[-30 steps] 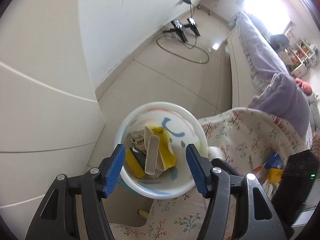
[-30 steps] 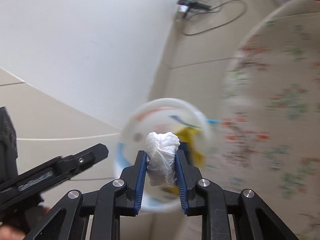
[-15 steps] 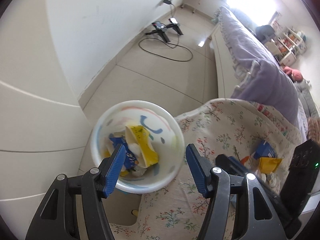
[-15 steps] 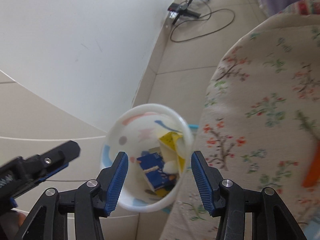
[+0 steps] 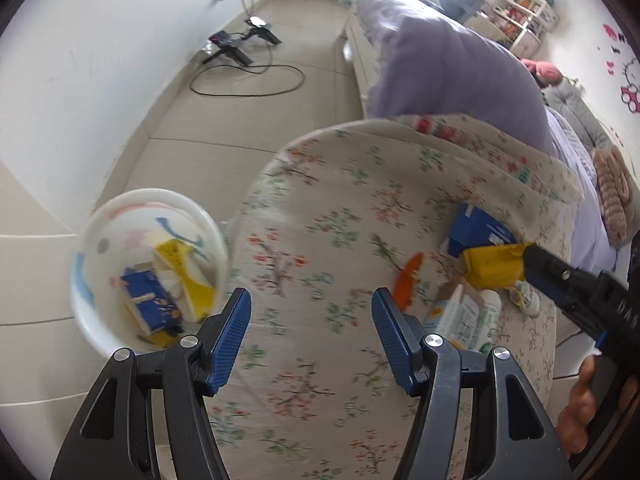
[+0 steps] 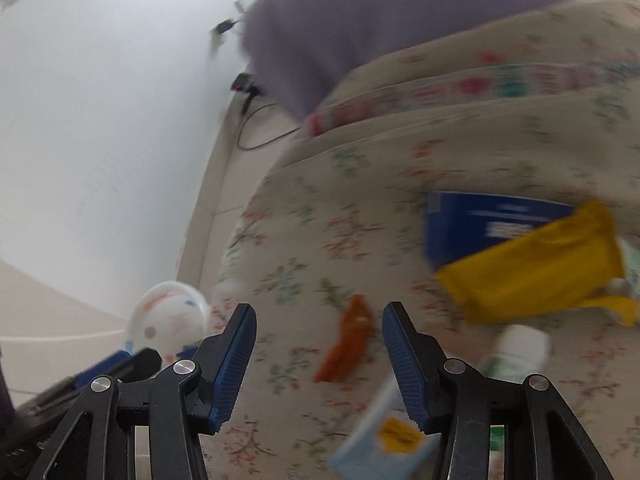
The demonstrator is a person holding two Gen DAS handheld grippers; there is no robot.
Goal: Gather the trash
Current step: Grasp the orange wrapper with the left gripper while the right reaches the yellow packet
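Both grippers point steeply downward, jaws parted and empty: the left gripper [image 5: 311, 334] and the right gripper [image 6: 319, 354], whose jaws have just been opening. Fingers [image 5: 580, 408], apparently the right hand's, grip its handle.

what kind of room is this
Most likely a bedroom: a bed with a purple pillow, a flower-print cloth strewn with wrappers, and toy shelves by the window.

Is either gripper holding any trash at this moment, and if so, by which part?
Nothing is held. The left gripper and right gripper both stand open and empty above the floral tablecloth.
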